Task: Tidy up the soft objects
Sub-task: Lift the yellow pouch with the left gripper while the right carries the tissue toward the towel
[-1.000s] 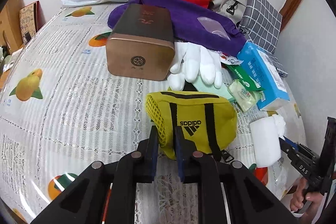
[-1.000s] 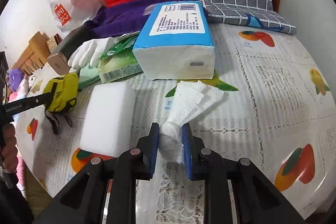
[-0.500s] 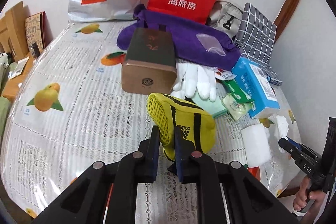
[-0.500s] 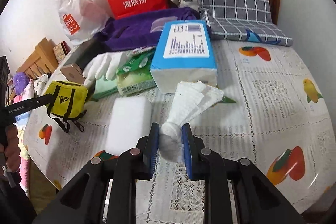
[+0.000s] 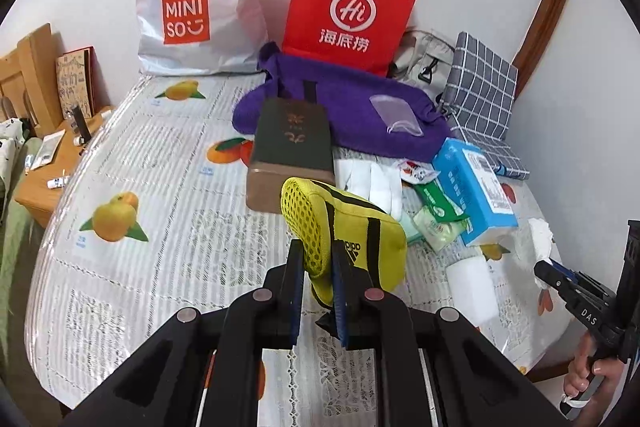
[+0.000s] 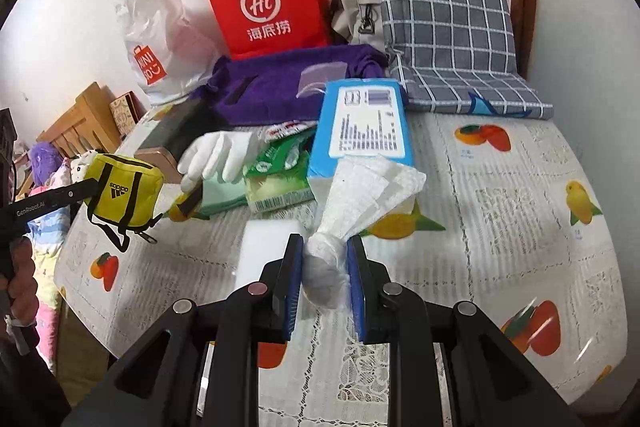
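Observation:
My left gripper point(image 5: 316, 261) is shut on a yellow Adidas pouch point(image 5: 352, 235) and holds it above the table; the pouch also shows in the right wrist view point(image 6: 126, 189), off the surface with its strap hanging. My right gripper point(image 6: 323, 259) is shut on a crumpled white tissue point(image 6: 360, 195), lifted above the table. A white glove point(image 5: 372, 183), a purple towel point(image 5: 352, 107), a white sponge block point(image 5: 472, 285) and green wipe packs point(image 5: 438, 223) lie on the table.
A brown tin box point(image 5: 292, 155) and a blue tissue pack point(image 5: 476, 187) lie mid-table. A red paper bag point(image 5: 352, 15), a white Miniso bag point(image 5: 192, 11), a grey checked cushion point(image 6: 448, 31) and a beige bag point(image 6: 358, 11) stand along the wall.
Both grippers have risen and pulled back from the table. The yellow pouch and the tissue have lifted off the surface with them.

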`<state>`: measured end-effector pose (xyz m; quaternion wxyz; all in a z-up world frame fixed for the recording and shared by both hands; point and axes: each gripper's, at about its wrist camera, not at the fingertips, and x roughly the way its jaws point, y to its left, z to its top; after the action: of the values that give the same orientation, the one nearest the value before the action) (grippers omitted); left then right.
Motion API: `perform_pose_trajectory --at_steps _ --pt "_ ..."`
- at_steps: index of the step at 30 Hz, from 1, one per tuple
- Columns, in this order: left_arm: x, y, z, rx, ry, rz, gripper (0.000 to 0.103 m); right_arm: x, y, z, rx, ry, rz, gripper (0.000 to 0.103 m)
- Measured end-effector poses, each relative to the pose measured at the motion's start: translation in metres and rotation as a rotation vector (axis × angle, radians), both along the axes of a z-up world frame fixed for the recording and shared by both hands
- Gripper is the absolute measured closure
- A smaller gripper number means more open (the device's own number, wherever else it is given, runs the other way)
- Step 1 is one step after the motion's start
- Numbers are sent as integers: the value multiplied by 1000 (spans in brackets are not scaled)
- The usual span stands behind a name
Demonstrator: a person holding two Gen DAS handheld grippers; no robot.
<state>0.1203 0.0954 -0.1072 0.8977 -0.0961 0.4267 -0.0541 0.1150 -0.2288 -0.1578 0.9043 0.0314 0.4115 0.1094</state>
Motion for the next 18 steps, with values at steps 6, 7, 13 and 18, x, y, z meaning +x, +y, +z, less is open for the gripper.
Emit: perform_pose_trajectory --at_steps 6,7,13,18 --pt "3 2 13 2 -20 12 90 6 3 22 -12 -42 6 81" --pt "4 2 15 4 -22 13 90 7 4 24 -16 -47 5 81" --pt "14 0 28 16 -35 9 90 18 9 42 -25 -80 12 81" --pt "28 -2 42 26 -53 4 90 33 14 52 -22 -103 20 81"
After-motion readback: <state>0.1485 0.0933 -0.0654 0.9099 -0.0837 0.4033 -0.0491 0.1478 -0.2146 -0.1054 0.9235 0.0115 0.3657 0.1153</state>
